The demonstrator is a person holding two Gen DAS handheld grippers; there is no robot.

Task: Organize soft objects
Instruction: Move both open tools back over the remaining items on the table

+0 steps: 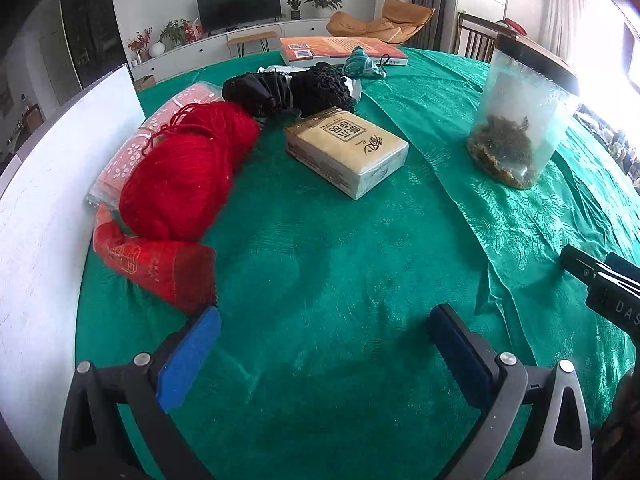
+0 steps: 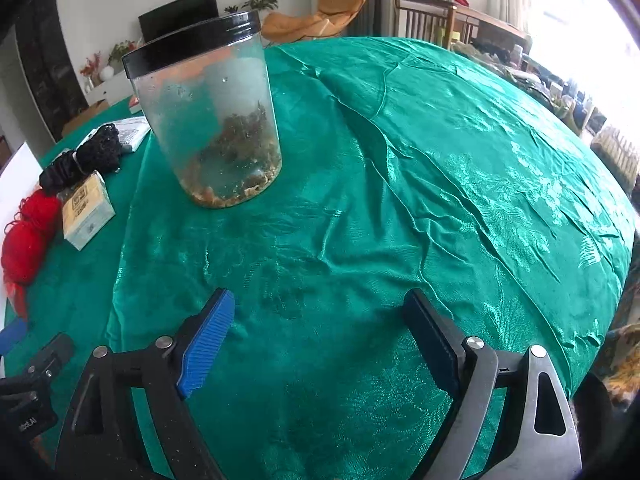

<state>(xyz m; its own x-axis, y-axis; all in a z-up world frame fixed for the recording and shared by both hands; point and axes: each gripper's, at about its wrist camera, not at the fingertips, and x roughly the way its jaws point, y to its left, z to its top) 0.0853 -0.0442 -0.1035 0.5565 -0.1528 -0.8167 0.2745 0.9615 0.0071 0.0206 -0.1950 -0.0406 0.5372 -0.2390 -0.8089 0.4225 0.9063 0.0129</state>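
A red ball of yarn [image 1: 188,176] lies at the left of the green tablecloth [image 1: 320,272], on a pink patterned pack [image 1: 132,148] and beside a folded red cloth [image 1: 160,268]. Behind it sits a black mesh bundle [image 1: 292,90], with a tan tissue pack [image 1: 346,150] near the middle. My left gripper [image 1: 326,328] hovers open over bare cloth, its left pad close to the red cloth. In the right wrist view my right gripper [image 2: 324,316] stands open above shiny green fabric [image 2: 400,200], nothing between its fingers. The yarn [image 2: 28,236] and tissue pack [image 2: 86,210] show at far left.
A clear plastic jar with a black lid [image 2: 212,120] holds dried bits and stands upright on the fabric, also in the left wrist view as the jar [image 1: 520,120]. A book [image 1: 340,50] and a teal figurine [image 1: 362,66] lie at the far edge. A white board [image 1: 44,208] borders the left.
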